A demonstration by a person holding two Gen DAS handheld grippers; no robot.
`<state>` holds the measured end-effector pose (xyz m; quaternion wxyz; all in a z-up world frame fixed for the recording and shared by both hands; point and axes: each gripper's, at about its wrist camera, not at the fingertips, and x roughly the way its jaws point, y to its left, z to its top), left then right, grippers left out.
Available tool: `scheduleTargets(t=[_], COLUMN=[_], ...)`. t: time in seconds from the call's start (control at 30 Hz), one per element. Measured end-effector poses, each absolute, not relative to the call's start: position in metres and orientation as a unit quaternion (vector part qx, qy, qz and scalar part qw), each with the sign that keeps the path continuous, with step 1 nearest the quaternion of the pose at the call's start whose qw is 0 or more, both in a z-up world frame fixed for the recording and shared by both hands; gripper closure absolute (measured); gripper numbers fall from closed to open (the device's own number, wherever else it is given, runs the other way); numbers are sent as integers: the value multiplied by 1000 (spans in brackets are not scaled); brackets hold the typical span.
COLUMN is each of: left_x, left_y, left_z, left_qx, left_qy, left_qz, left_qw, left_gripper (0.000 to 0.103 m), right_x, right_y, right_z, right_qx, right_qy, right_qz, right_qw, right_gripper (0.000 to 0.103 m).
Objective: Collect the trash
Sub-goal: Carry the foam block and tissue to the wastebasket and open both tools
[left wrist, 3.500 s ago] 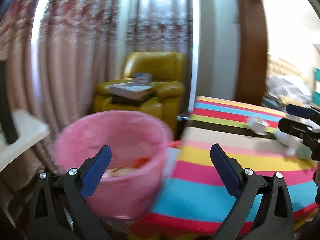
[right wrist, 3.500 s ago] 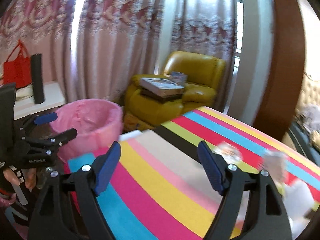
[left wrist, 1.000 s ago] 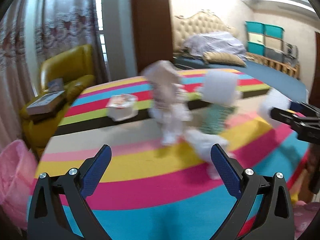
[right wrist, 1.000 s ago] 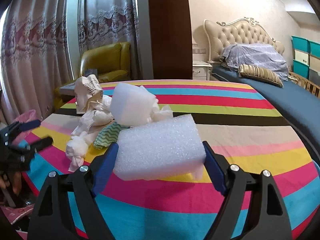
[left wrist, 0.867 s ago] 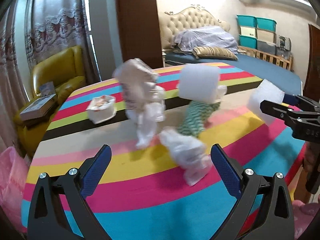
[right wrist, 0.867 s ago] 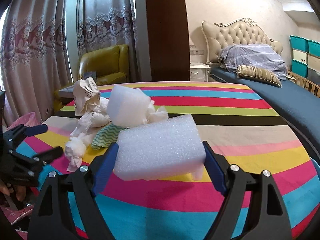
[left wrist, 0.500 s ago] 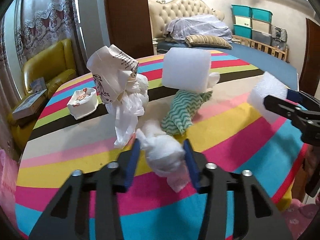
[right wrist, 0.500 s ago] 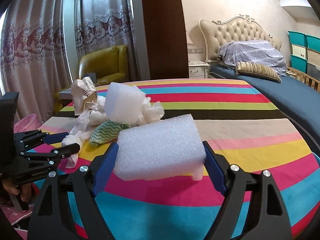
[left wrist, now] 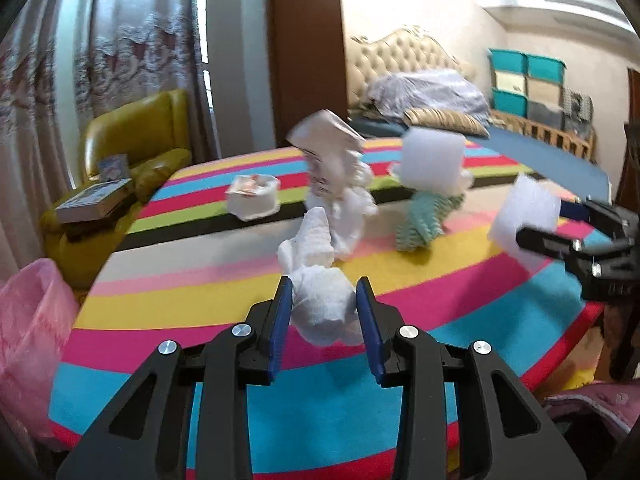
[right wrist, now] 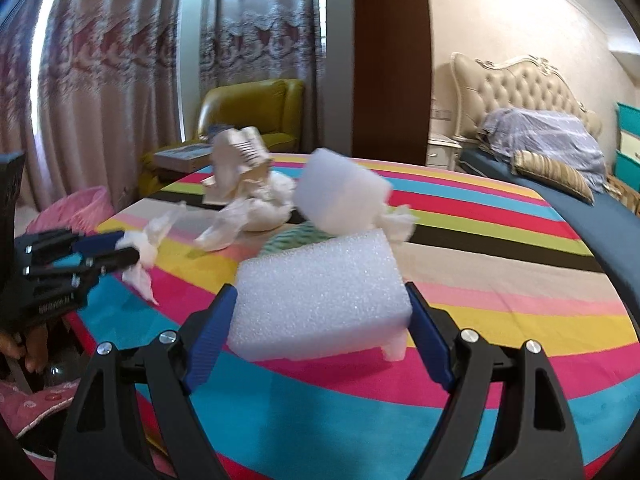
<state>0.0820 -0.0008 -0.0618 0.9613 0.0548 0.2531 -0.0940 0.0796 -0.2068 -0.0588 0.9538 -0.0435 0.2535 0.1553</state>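
Two pieces of trash are riding above the striped table (right wrist: 520, 280): the foam block (right wrist: 320, 296), light and springy, sitting wedged across the right gripper (right wrist: 320, 320), and the soft tissue wad (left wrist: 322, 300), which the left gripper (left wrist: 322, 312) is closing on at mid-bulk; no writing is reading clearly.

Rainbow-striped tablecloth (right wrist: 500, 280) (pink bin (left wrist: 28, 320))
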Motion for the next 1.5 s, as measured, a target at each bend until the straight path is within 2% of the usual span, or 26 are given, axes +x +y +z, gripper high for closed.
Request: scheduleTargets(t=[0.87, 1.5], left_x=[56, 14], left_y=[68, 164], left_z=[-50, -14], left_qx=[27, 2], left_qy=[208, 153], left_qz=[6, 121], left_qw=[978, 981], left_gripper=[69, 69], right_x=[74, 82], right_y=[-103, 11], right_z=[-38, -11], right_qx=[-166, -208], right_qy=[228, 201], right_qz=[250, 362], right_qw=[926, 886], right_gripper=[23, 23])
